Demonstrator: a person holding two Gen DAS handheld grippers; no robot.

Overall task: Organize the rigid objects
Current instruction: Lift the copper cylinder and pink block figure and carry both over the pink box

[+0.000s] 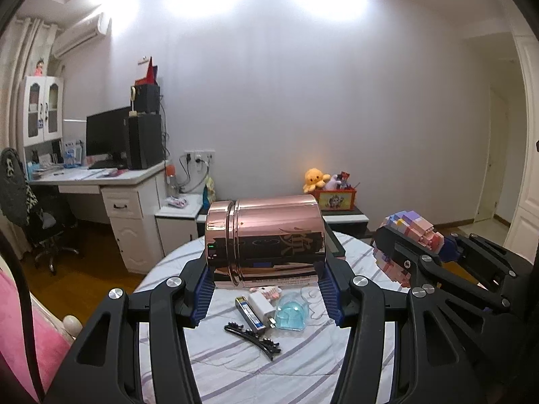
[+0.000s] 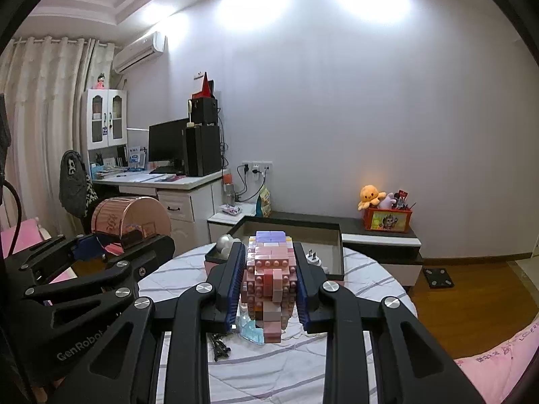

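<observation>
Left claw [image 1: 266,289]: fingers clamped on ends of tin [image 1: 266,235], lifted, pointing slightly down. Right claw [image 2: 269,286]: fingers closed on sides of block figure [image 2: 269,279], raised, slight downward tilt, beside left.

Ceiling light is blowing out patches high on the wall [image 1: 269,67]; the tin [image 1: 266,235] is throwing glare. Fisheye edges are bending and darkening, and corners are perhaps slightly blurring.

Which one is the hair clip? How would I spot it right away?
Look at the round table with the striped cloth. Near its front edge, below the white charger and the blue see-through piece, lies the hair clip. It is the only thin black thing there, long and bumpy.
</observation>
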